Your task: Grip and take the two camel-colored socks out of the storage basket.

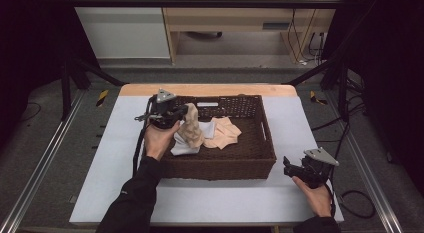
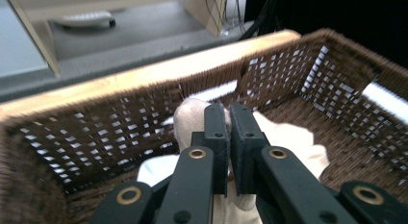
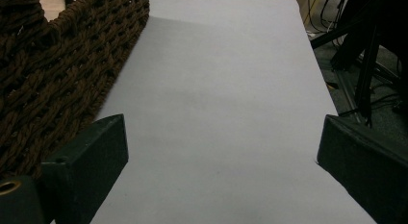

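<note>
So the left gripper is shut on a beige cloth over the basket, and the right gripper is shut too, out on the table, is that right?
Not quite. The left gripper is shut on the beige cloth over the basket, but the right gripper is open: the right gripper view shows its jaws spread wide over the bare table, holding nothing.

Grey carpeted floor (image 1: 55,138), pale wooden desk (image 1: 240,18) behind, black frame bars (image 1: 200,3), dark surroundings.

No readable text, labels or numbers.
</note>
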Tool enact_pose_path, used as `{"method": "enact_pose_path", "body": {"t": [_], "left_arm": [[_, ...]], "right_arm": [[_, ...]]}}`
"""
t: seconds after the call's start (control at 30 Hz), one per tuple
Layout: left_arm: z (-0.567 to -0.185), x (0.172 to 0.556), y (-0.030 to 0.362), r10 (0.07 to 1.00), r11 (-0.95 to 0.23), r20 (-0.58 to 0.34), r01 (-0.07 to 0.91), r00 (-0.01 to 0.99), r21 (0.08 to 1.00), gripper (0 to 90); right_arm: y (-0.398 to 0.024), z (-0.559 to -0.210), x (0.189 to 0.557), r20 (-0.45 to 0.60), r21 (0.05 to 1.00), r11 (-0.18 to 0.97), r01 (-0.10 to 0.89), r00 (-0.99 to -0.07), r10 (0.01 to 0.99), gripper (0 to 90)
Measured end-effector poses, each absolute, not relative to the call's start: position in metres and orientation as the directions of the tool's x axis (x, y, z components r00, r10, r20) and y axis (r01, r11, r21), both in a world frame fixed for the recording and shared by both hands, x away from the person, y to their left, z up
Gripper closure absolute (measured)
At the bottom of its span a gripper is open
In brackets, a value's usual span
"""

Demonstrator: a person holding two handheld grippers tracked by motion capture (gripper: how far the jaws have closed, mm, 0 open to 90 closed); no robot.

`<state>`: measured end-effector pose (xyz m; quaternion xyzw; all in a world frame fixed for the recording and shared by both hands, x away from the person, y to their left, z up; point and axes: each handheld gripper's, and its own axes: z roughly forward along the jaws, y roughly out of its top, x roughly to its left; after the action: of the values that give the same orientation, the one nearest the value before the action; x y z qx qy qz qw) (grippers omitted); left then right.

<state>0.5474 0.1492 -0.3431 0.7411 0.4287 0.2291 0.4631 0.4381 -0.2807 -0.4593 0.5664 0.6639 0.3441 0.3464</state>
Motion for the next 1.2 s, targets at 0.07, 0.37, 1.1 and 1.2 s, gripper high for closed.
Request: {"method": "enact_pose_path", "body": {"t": [0.07, 0.37, 1.1, 1.2], "left_arm": [[-0.332, 0.539, 0.157, 0.842, -0.185, -0.064, 0.398, 0.536, 0.899, 86.1], [-0.303, 0.514, 0.171, 0.826, -0.161, -0.054, 0.326, 0.562, 0.932, 86.1], [-0.272, 0.46, 0.244, 0.83, -0.075, -0.086, 0.263, 0.551, 0.962, 86.2], [-0.272, 0.455, 0.259, 0.845, -0.07, -0.083, 0.263, 0.528, 0.962, 86.2]], "right_arm": [[-0.281, -0.459, 0.438, -0.072, 0.849, 0.124, 0.514, -0.12, 0.99, 4.1], [-0.281, -0.459, 0.438, -0.067, 0.848, 0.118, 0.516, -0.117, 0.991, 4.1], [-0.282, -0.459, 0.437, -0.073, 0.848, 0.121, 0.516, -0.113, 0.991, 4.1], [-0.282, -0.46, 0.437, -0.074, 0.847, 0.122, 0.517, -0.113, 0.991, 4.1]]}}
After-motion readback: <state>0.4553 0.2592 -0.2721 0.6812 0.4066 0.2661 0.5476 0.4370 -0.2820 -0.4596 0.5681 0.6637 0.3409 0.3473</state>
